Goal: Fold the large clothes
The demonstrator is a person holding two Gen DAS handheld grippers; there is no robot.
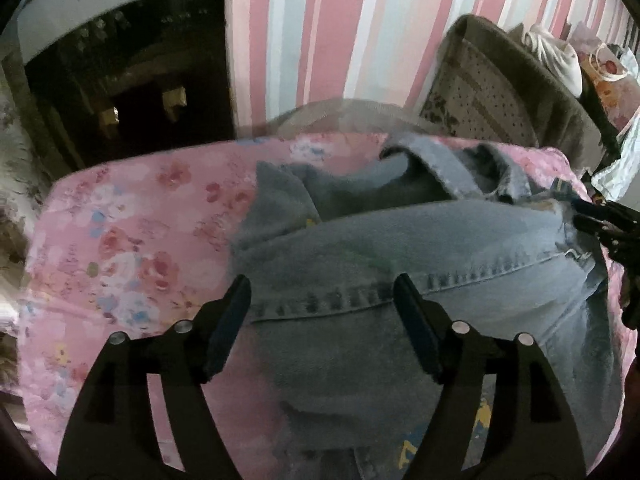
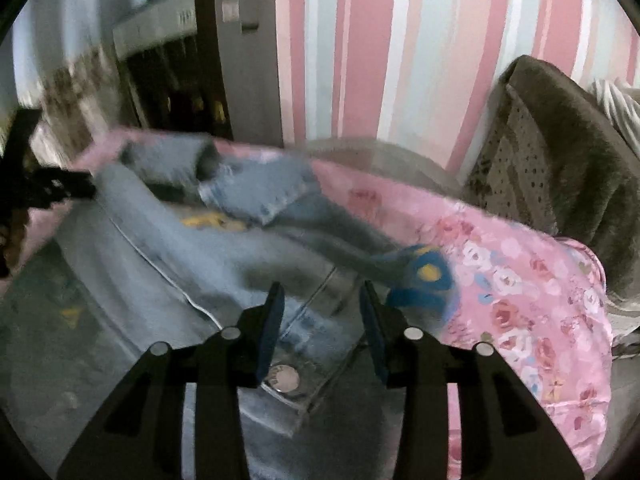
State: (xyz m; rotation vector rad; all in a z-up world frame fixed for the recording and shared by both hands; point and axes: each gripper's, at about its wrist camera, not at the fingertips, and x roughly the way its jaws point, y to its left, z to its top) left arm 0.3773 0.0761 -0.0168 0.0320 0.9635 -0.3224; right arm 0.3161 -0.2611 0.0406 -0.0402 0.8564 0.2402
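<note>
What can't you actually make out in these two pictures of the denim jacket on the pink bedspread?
- Denim jacket: its lower part runs off the bottom edge in both views, behind the claw arms.
- Yellow print on the jacket: too blurred in the right wrist view to read.
- Right claw: open over the metal button; whether it touches the cloth is unclear.
- Left claw: open, contact equally unclear.
- Dark cabinet: contents lost in shadow.

Matt denim jacket [image 2: 208, 264] with shiny metal button [image 2: 285, 378].
</note>
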